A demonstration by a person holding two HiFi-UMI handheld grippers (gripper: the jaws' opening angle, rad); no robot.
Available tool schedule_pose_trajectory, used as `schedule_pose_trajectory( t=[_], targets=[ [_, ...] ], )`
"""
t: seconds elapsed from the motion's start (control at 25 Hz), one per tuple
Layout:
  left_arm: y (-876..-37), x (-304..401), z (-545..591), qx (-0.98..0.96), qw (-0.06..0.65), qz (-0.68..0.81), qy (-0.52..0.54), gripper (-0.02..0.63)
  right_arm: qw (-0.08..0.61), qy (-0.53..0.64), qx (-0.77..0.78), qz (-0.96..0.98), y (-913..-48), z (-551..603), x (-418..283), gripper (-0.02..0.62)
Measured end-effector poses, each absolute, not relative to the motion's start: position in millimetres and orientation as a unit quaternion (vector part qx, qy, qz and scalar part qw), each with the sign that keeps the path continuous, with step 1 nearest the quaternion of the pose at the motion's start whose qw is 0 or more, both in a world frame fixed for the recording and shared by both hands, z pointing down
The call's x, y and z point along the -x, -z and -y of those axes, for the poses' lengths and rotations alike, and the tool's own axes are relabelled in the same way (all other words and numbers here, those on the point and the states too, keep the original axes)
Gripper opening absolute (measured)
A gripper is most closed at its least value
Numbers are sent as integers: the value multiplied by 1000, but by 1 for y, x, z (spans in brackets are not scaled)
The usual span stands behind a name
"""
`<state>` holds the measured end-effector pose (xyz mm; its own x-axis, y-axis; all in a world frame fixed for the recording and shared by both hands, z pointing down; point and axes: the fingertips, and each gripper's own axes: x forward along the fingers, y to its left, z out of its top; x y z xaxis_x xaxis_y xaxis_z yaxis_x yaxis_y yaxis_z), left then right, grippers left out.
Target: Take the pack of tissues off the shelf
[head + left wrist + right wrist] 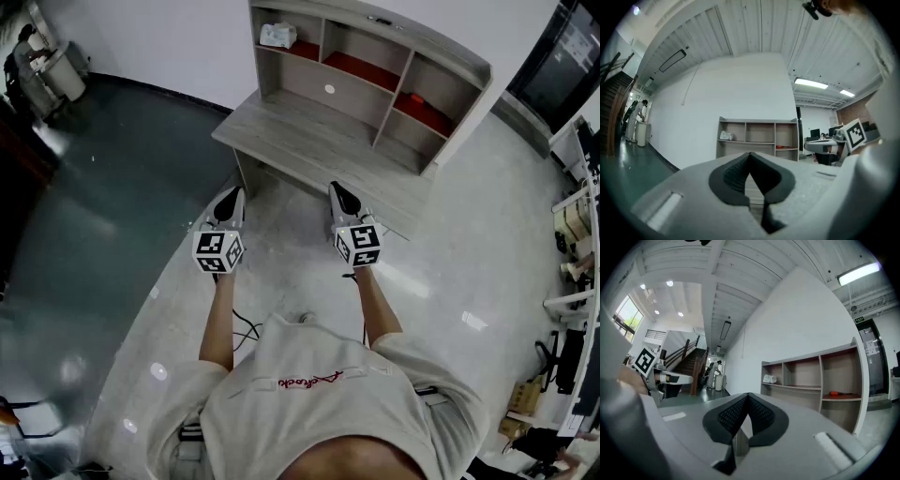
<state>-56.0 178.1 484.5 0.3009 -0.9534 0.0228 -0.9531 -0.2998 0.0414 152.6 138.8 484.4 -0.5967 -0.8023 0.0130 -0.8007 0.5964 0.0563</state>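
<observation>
Tissues (pixel 278 36): pale, crumpled soft pack in the top left compartment of the shelf (pixel 309 80).
Left gripper (pixel 233 194): jaws closed, nothing held; in front of the shelf, well short of the pack.
Right gripper (pixel 337 190): jaws together, nothing held; also in front of the shelf.
Around: orange tool (pixel 417 97) in the shelf's right compartment.
Between: the shelf's ledge (pixel 309 136) lies between grippers and pack.
</observation>
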Motion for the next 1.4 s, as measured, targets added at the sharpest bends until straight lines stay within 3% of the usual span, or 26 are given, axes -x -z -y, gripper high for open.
schedule_pose_trajectory(
  t=[0.96, 1.4],
  targets=[
    [-481, 20, -160, -794, 12, 607, -4, 2, 12, 16, -419, 908, -488, -115, -173, 6],
    [-480, 43, -108, -788, 10, 615, 3, 2, 11, 23, -410, 912, -487, -64, -148, 6]
  ],
)
